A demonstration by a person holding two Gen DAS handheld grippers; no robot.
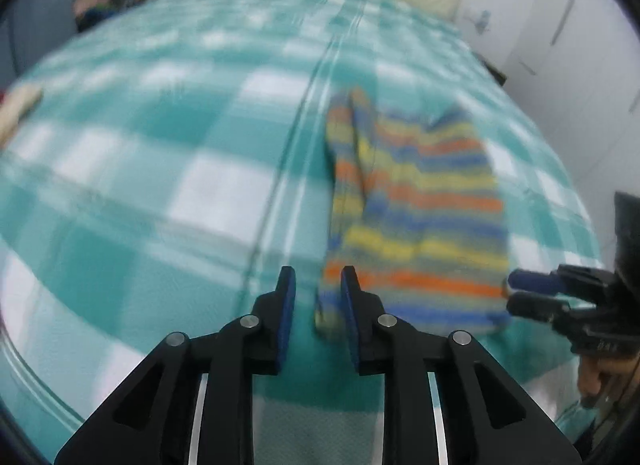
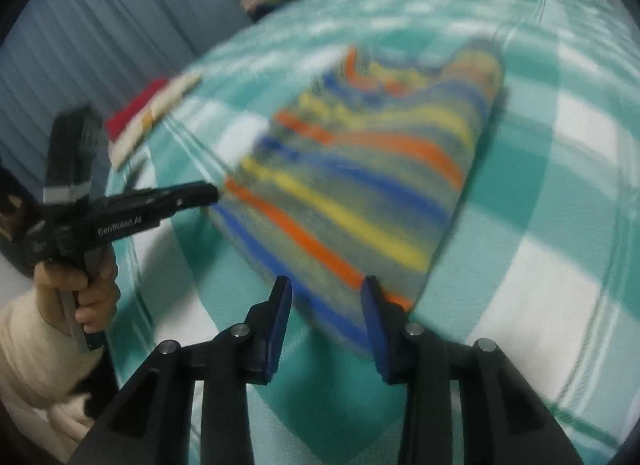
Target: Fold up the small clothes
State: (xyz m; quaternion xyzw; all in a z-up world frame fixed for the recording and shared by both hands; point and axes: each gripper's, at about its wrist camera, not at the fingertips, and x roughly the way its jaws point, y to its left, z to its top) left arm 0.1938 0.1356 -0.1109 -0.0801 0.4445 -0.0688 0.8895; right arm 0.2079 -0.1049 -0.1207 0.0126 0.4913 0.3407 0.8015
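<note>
The striped garment lies flat on the teal checked bedspread, right of centre in my left wrist view and filling the middle of my right wrist view. It looks already doubled lengthwise, with a sleeve or folded edge running along its left side, though blur hides the detail.

I judge the step in hand to be taking the near hem at its two corners for the next fold. To do it well, I should pinch both corners at the same depth, catch every layer, lift evenly and carry the hem straight toward the far end, so the stripes stay parallel and nothing bunches.

My left gripper sits at the lower centre of its view, jaws partly apart. The garment's near-left corner lies just beyond the gap, by the right-hand finger; the pads do not appear to press on it, so it holds nothing.

My right gripper is likewise partly parted, at the lower centre of its view. The near hem lies past its fingertips, not clamped. From the left view it shows at the right edge, just beside the garment's near-right corner.

Folded items lie at the upper left.
</note>
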